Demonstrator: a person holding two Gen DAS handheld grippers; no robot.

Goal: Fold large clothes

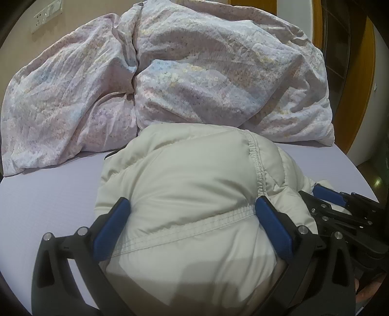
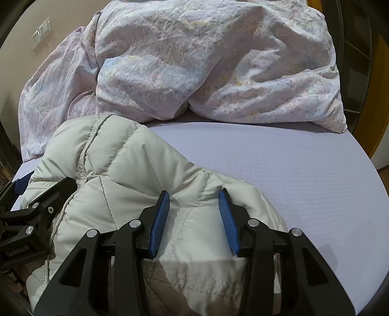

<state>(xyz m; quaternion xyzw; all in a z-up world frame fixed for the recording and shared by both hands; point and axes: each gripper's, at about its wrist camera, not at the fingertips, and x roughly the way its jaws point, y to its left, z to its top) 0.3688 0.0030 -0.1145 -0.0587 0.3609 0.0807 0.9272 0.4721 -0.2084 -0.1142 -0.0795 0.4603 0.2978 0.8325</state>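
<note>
On the bed (image 2: 291, 175), both the left claw (image 1: 192, 209) and right claw (image 2: 194, 201) pinched the puffy jacket (image 1: 194, 170), apparently holding the bundle compressed for folding.

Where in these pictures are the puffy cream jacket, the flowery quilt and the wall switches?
Puffy cream jacket (image 1: 194, 184), left wrist view: the quilted bulge of it beyond the blue fingers.
Flowery quilt (image 2: 170, 60), right wrist view: the middle of the crumpled heap.
Wall switches (image 1: 47, 15), left wrist view: the plate's centre, top left.
</note>
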